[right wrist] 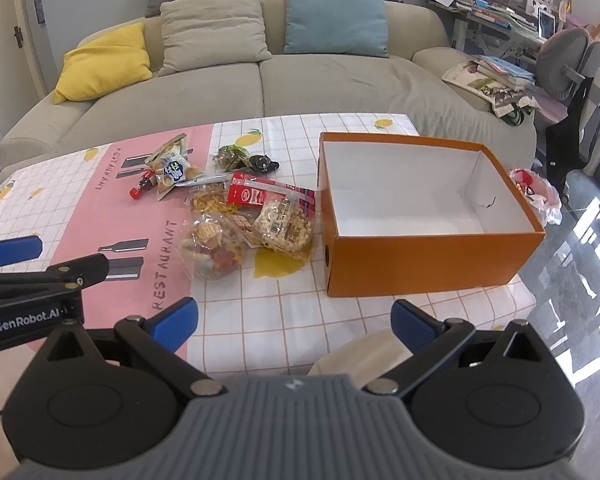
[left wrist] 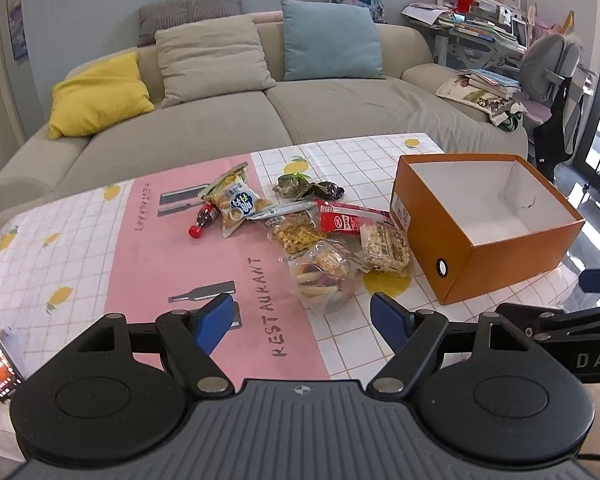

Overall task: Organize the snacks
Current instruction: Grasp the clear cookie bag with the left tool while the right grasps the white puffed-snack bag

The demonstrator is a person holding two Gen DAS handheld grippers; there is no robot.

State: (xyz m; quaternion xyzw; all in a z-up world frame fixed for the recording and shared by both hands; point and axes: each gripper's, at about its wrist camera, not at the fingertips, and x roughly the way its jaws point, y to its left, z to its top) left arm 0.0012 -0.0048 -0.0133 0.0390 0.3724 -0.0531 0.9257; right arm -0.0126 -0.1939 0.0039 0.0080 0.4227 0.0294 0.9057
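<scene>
Left wrist view: snack pile (left wrist: 320,240) beyond spread, empty left tongs (left wrist: 302,322).

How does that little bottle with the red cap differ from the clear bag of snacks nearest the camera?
The small bottle is dark, rigid and lies on its side on the pink stripe; the clear snack bag is far bigger, crinkly and see-through, and lies nearer the orange box. Both lie on the tablecloth, outside the box.
</scene>
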